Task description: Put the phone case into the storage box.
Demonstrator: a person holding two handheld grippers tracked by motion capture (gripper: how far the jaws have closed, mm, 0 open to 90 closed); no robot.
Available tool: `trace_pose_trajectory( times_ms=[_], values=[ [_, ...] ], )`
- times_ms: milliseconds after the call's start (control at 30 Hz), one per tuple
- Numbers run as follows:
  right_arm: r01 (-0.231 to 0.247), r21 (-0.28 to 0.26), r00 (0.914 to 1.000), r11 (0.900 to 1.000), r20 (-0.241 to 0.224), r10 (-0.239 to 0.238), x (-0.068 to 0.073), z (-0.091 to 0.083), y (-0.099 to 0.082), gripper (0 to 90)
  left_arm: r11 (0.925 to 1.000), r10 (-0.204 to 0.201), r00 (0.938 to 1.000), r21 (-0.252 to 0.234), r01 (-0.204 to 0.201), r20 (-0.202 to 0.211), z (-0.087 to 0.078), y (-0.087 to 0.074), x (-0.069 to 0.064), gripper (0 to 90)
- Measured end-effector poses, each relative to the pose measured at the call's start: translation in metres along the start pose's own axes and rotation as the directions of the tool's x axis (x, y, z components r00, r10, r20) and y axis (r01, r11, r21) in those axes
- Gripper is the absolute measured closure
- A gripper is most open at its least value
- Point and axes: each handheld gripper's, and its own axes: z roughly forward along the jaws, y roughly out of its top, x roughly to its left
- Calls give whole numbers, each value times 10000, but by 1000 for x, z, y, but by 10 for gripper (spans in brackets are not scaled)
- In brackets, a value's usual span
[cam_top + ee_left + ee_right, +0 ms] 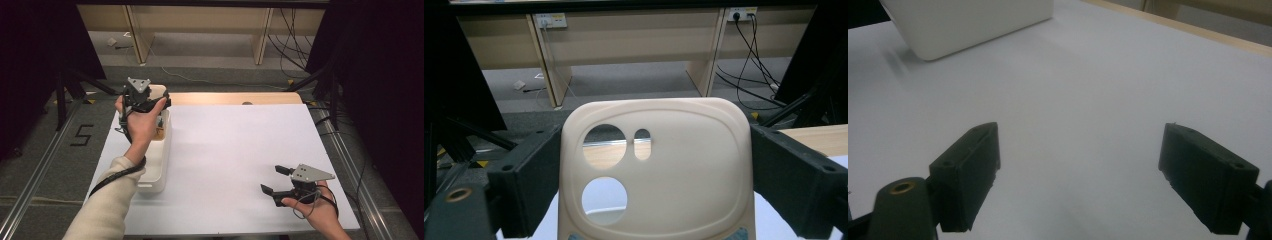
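A cream plastic case (pixel 674 165) with three round cut-outs stands upright between the black jaws of my left gripper (pixel 654 165), whose pads press on its two side edges. From above, the left gripper (pixel 150 100) is raised over the far end of a white bin (pixel 155 172), and the cream case (pixel 159 91) shows just beyond the hand. My right gripper (pixel 270 179) rests low at the near right of the white table (pixel 235 145). Its jaws stand wide apart with nothing between them, as the right gripper (pixel 1080 165) shows over bare white surface.
The white bin (pixel 968 25) lies along the table's left side with a small brownish item (pixel 160 129) inside. A wooden strip (pixel 235 98) edges the far side. Beyond are wooden desk legs (pixel 554 75), floor cables (pixel 749 65) and black stands.
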Motion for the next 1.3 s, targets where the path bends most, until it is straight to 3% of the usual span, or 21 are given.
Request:
trace_pose_trajectory(
  times_ms=[1300],
  values=[
    [-4,8,10000,10000,-13,4,0,0,0,179,9998,-203,9997,15,203,-155,14,-7,9,108]
  ],
)
